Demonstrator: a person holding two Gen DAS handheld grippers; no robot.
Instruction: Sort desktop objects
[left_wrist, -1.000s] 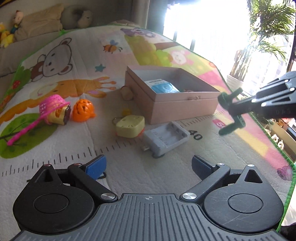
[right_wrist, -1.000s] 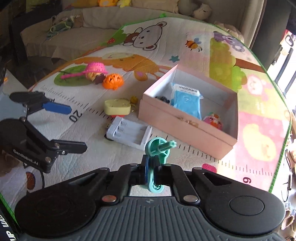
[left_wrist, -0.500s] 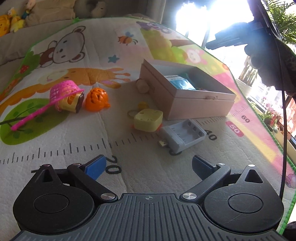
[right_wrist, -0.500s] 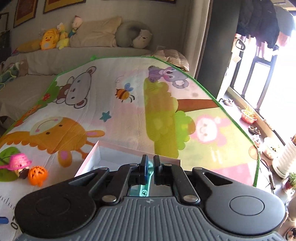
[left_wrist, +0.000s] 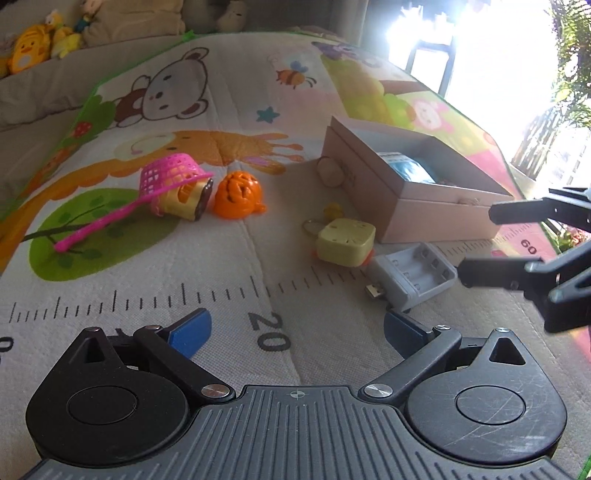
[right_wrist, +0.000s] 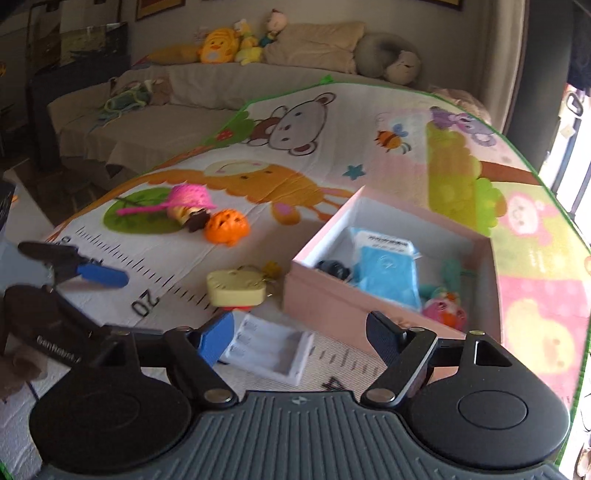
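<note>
A pink open box (right_wrist: 325, 291) sits on the play mat and holds a blue packet (right_wrist: 388, 266), a teal clip (right_wrist: 452, 273), a pink-orange toy (right_wrist: 443, 310) and a dark item. It also shows in the left wrist view (left_wrist: 424, 218). My right gripper (right_wrist: 299, 336) is open and empty, low over a white battery charger (right_wrist: 273, 350), near the box's front wall. It shows from the side in the left wrist view (left_wrist: 476, 242). My left gripper (left_wrist: 295, 328) is open and empty above the mat. The charger (left_wrist: 410, 277) lies ahead of it to the right.
A yellow cube keychain (left_wrist: 345, 242), an orange ball toy (left_wrist: 238, 195), a pink strainer (left_wrist: 170, 181) over a yellow toy and a small round item (left_wrist: 330, 171) by the box lie on the mat. A sofa with plush toys (right_wrist: 221, 44) stands behind.
My right gripper held the teal clip a second ago; it moved over the box, opened, and the clip now lies inside. It has dropped back in front of the box. My left gripper drifted left.
</note>
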